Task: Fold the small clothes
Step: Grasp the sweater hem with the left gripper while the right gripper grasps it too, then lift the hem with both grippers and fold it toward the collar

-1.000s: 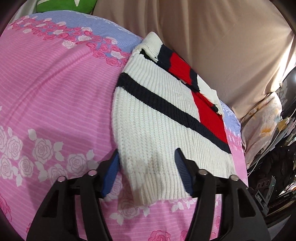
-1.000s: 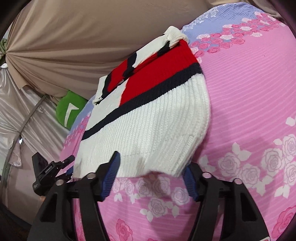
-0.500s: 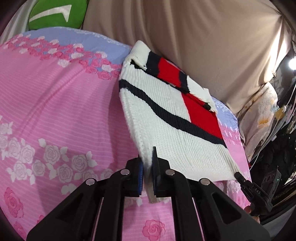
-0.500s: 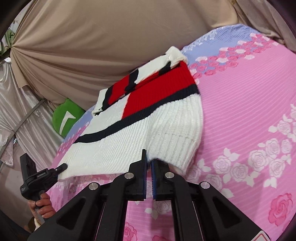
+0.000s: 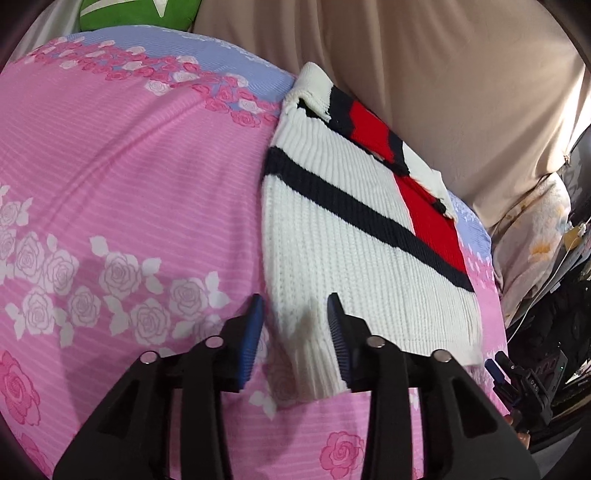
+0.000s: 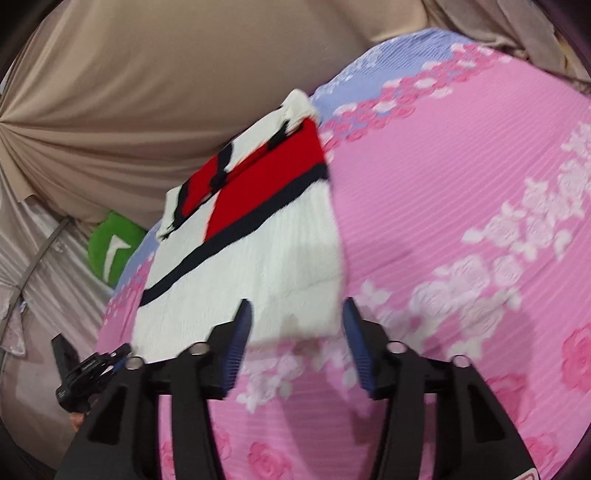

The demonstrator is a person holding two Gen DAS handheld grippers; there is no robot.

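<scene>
A small white knit sweater (image 5: 332, 236) with a navy stripe and red panel lies flat on the pink floral bedsheet (image 5: 129, 184). My left gripper (image 5: 295, 310) is open, its blue pads straddling the sweater's near-left hem corner, which lies loose between them. In the right wrist view the sweater (image 6: 258, 258) lies ahead, and my right gripper (image 6: 295, 314) is open around its near-right hem corner. Neither gripper holds the cloth.
A beige curtain (image 5: 424, 74) hangs behind the bed. A green cushion (image 5: 140, 14) sits at the far corner and also shows in the right wrist view (image 6: 114, 243). Floral bedding (image 5: 535, 229) and dark clutter lie off the bed's right edge.
Half a second ago both grippers were shut on the sweater's hem and lifting it. Now both have opened and the hem lies back down on the sheet.
</scene>
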